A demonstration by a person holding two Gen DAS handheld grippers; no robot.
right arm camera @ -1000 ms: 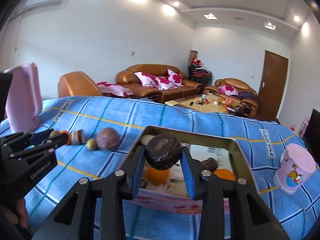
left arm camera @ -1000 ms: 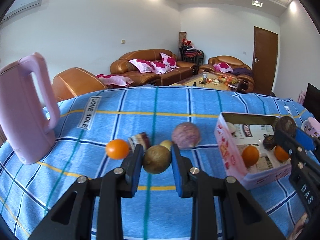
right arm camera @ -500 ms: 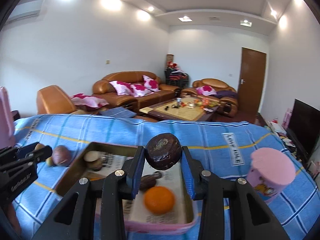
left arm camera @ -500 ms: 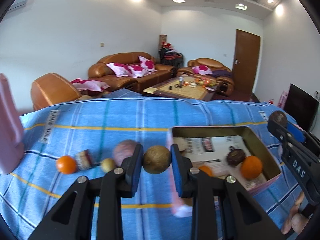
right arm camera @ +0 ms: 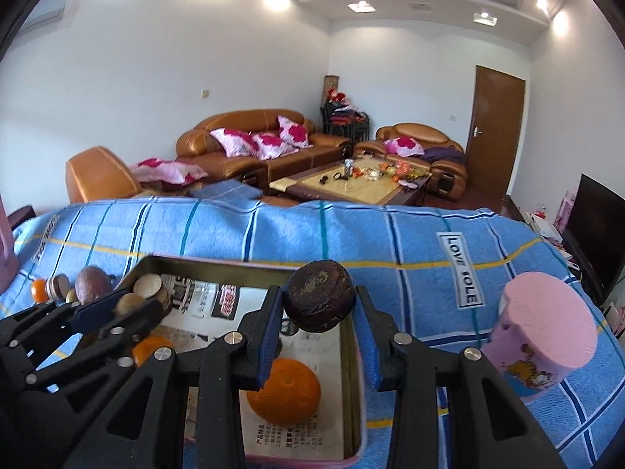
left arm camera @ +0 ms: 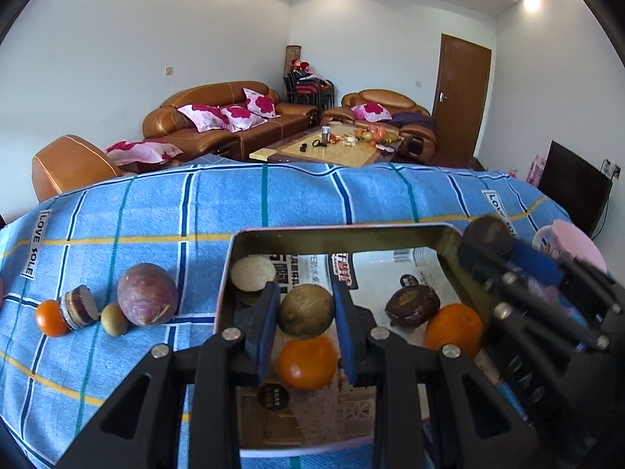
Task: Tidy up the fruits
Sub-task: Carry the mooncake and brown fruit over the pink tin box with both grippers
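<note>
The tin tray [left arm camera: 449, 240] looks like shiny metal, lined with printed newspaper [left arm camera: 375, 273]. Tablecloth [left arm camera: 273, 203] is woven cotton-ish, matt. Sofa [right arm camera: 254, 144] at 12 o'clock is glossy leather, and the oranges [right arm camera: 283, 392] are pebbly.

"LOVE SOLE" labels on blue cloth [right arm camera: 410, 234]
</note>
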